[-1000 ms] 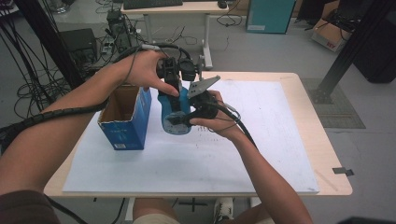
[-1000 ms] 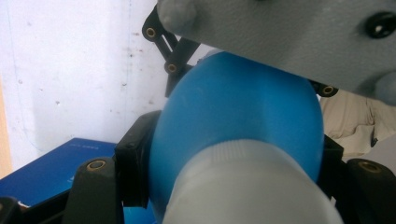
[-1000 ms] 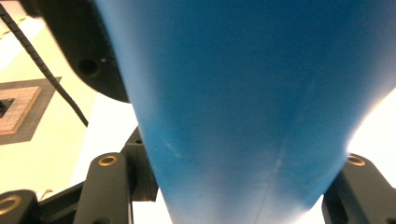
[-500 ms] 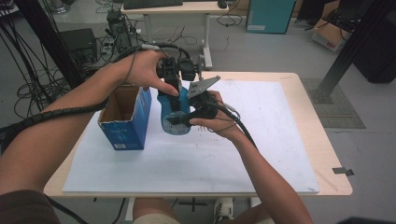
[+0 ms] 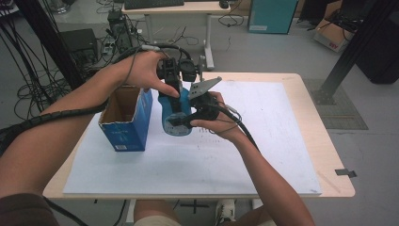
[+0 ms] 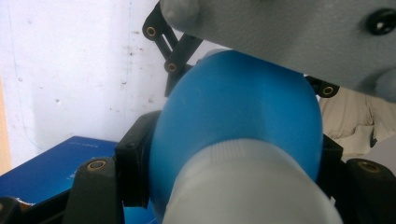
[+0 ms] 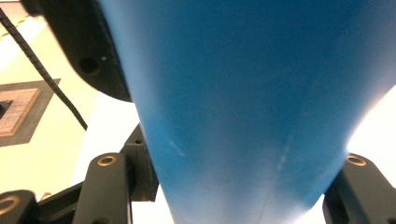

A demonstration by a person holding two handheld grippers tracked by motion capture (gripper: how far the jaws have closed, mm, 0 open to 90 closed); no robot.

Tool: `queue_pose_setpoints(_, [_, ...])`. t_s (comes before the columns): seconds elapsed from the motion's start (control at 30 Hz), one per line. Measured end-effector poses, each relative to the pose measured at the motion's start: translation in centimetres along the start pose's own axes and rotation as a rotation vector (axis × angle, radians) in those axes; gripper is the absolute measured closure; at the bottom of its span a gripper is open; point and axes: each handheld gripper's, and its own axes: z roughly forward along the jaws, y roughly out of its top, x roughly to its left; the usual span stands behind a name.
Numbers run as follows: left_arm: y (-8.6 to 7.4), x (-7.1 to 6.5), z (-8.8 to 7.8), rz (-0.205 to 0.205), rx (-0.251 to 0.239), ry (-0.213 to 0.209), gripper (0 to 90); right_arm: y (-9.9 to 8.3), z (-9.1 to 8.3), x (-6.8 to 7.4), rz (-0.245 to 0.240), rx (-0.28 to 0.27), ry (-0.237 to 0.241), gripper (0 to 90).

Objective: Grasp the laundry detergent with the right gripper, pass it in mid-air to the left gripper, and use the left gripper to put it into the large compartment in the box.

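Blue bottle held off white sheet, just right of open blue carton. Left gripper clamped on its top; right gripper clamped on its lower body.

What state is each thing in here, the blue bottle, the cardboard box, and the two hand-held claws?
Blue plastic bottle with a white cap: held up off the table, gripped by both grippers.
Blue cardboard box: standing upright on the white sheet, top open.
Left gripper: shut on the bottle's upper part.
Right gripper: shut on the bottle's lower part.
White paper sheet: lying flat on the table.
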Motion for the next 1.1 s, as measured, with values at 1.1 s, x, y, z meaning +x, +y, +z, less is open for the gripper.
queue_pose_setpoints(1.1, [0.0,0.52,-0.47,0.043,0.072,0.028,35.6,-0.12,-0.52,0.37,0.084,-0.03,-0.005,23.8])
